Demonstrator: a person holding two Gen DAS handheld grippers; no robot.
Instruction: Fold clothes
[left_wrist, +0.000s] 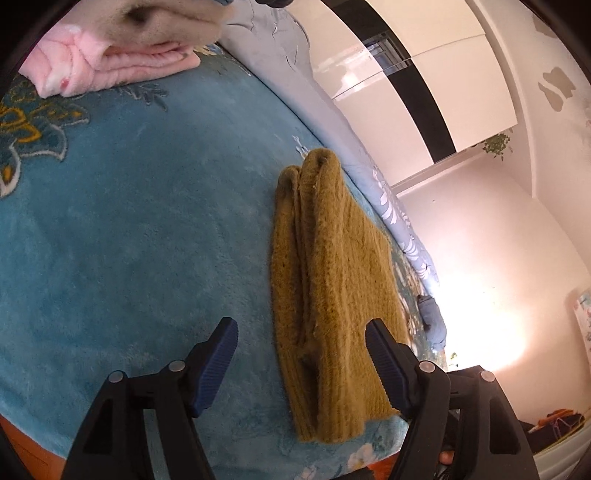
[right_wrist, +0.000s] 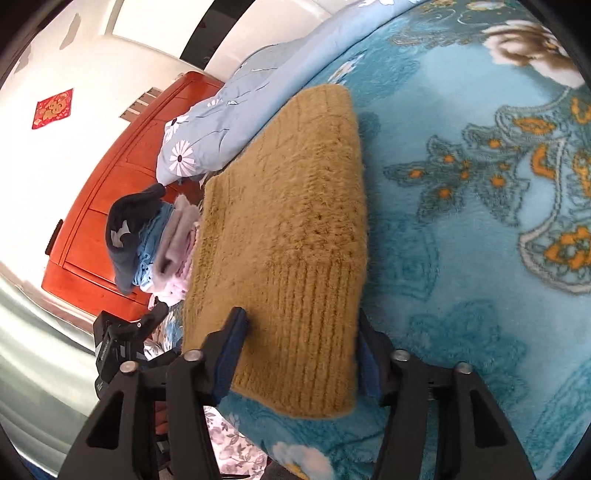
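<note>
A mustard-yellow knitted sweater (right_wrist: 288, 243) lies folded on a teal fleece blanket (right_wrist: 461, 258) with orange and white flower patterns, and everything else is placed from it. In the right wrist view the right gripper (right_wrist: 299, 343) sits at the sweater's near, ribbed edge — one finger on top of the knit, the other at the sweater's right border, partly hidden, so the jaws straddle the fabric; whether the pads press on it cannot be told. In the left wrist view the left gripper (left_wrist: 301, 339) stands spread wide above the sweater's near end, pads clear of the wool. Beyond the sweater runs a pale blue floral quilt (right_wrist: 236, 107). To its left in the right wrist view sits a stack of folded clothes (right_wrist: 147, 240) — dark, blue, grey, pink. Behind the stack stands a red-brown wooden headboard (right_wrist: 110, 206).
</note>
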